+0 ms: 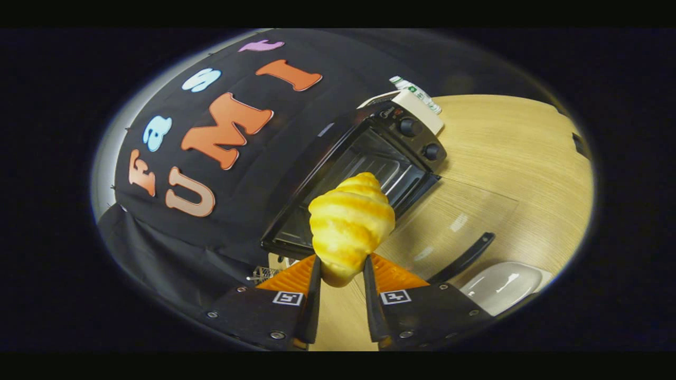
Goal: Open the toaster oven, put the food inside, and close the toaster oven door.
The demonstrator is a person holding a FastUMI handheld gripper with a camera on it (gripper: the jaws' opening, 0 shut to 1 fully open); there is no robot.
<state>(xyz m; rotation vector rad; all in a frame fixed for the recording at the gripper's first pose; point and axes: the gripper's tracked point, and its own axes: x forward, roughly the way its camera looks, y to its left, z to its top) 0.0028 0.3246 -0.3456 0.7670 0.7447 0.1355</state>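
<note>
Wooden table (507, 153) carries toaster oven (364, 174), door (449, 221) dropped open for loading; gripper (340, 264) clamps croissant (349, 221) between both fingers, aimed at cavity.

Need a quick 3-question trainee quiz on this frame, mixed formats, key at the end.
1. True or false: the toaster oven door is closed.
2. What does the gripper hold? A) a croissant B) a plate C) a knob
3. Fill in: the white plate sits on the wooden ____, beyond the door's handle.

Key
1. False: the glass door lies folded down, the oven cavity open.
2. A: both fingers press on the croissant, which is in front of the open oven.
3. table.
</note>
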